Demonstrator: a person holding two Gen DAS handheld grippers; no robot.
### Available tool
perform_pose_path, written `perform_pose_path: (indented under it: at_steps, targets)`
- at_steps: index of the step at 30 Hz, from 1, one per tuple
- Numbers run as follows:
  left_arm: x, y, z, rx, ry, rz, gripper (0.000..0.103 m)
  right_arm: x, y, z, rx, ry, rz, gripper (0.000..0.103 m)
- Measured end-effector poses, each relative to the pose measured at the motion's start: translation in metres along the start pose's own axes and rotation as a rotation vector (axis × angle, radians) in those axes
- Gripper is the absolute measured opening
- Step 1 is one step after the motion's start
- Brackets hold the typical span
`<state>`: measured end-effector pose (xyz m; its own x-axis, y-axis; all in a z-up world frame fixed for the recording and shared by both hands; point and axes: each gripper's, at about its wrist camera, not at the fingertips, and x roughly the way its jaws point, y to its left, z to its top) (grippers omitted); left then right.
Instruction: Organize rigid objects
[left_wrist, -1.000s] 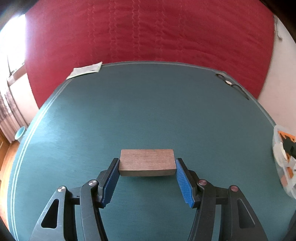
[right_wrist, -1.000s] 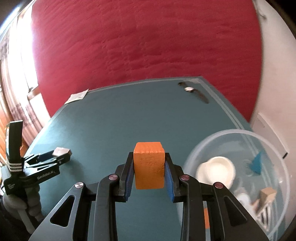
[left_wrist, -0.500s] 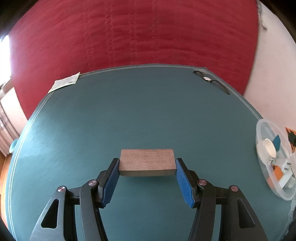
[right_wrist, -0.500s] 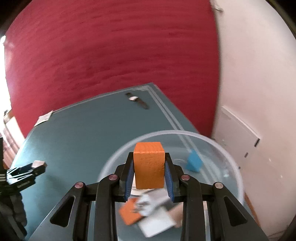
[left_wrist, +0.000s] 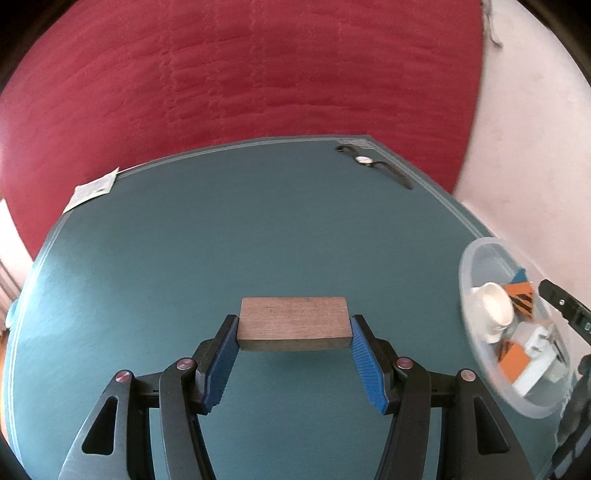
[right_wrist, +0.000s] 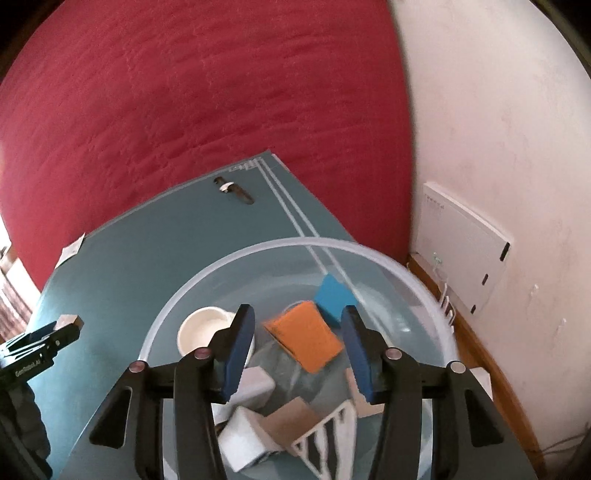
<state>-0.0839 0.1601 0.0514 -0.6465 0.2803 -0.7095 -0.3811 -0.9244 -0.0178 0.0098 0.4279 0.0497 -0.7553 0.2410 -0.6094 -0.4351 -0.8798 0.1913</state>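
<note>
My left gripper (left_wrist: 294, 321) is shut on a brown wooden block (left_wrist: 293, 328), held flat by its two ends above the teal table (left_wrist: 258, 229). My right gripper (right_wrist: 297, 312) hangs over a clear plastic bowl (right_wrist: 280, 243) and its jaws are opening. An orange block (right_wrist: 306, 339) sits tilted and blurred between and below the blue pads, free of them, inside the bowl. In the right wrist view the left gripper (right_wrist: 55, 334) with its wooden block (right_wrist: 68, 319) shows at the far left. The bowl (left_wrist: 465, 258) lies to the right in the left wrist view.
The bowl holds a white cup (right_wrist: 205, 330), a blue block (right_wrist: 332, 295) and several white, tan and orange pieces. A wristwatch (left_wrist: 369, 162) lies at the table's far corner, a paper slip (left_wrist: 92, 188) at the far left edge. A white wall panel (right_wrist: 465, 251) stands on the right.
My right gripper swung right to above the bowl, parted its jaws and let go of the orange block, which dropped in. My left gripper carried the wooden block toward the bowl.
</note>
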Motion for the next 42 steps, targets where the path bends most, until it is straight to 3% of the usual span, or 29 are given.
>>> perform_pose_path:
  at_steps: [8, 16, 27, 32, 34, 36, 39, 42]
  targets:
    - [-0.005, -0.045, 0.008, 0.071, -0.017, -0.101, 0.062, -0.006, -0.010, -0.005, -0.018, -0.071, -0.101, 0.050]
    - [-0.004, -0.097, 0.014, 0.158, -0.024, -0.224, 0.062, -0.008, -0.010, -0.010, -0.019, -0.089, -0.110, 0.050]
    - [0.008, -0.150, 0.019, 0.245, -0.014, -0.328, 0.063, -0.012, -0.026, -0.007, 0.050, -0.086, -0.157, 0.051]
    - [0.015, -0.163, 0.019, 0.271, 0.002, -0.350, 0.064, -0.014, -0.032, -0.006, 0.071, -0.092, -0.170, 0.054]
    - [0.014, -0.164, 0.018, 0.272, -0.005, -0.362, 0.079, -0.013, -0.032, -0.008, 0.078, -0.085, -0.176, 0.057]
    - [0.010, -0.162, 0.016, 0.278, -0.023, -0.360, 0.084, -0.012, -0.030, -0.008, 0.076, -0.081, -0.179, 0.057]
    - [0.008, -0.154, 0.015, 0.267, -0.034, -0.341, 0.087, -0.016, -0.027, -0.008, 0.073, -0.083, -0.179, 0.058]
    - [0.008, -0.141, 0.013, 0.238, -0.038, -0.293, 0.087, -0.016, -0.030, -0.006, 0.078, -0.086, -0.177, 0.068]
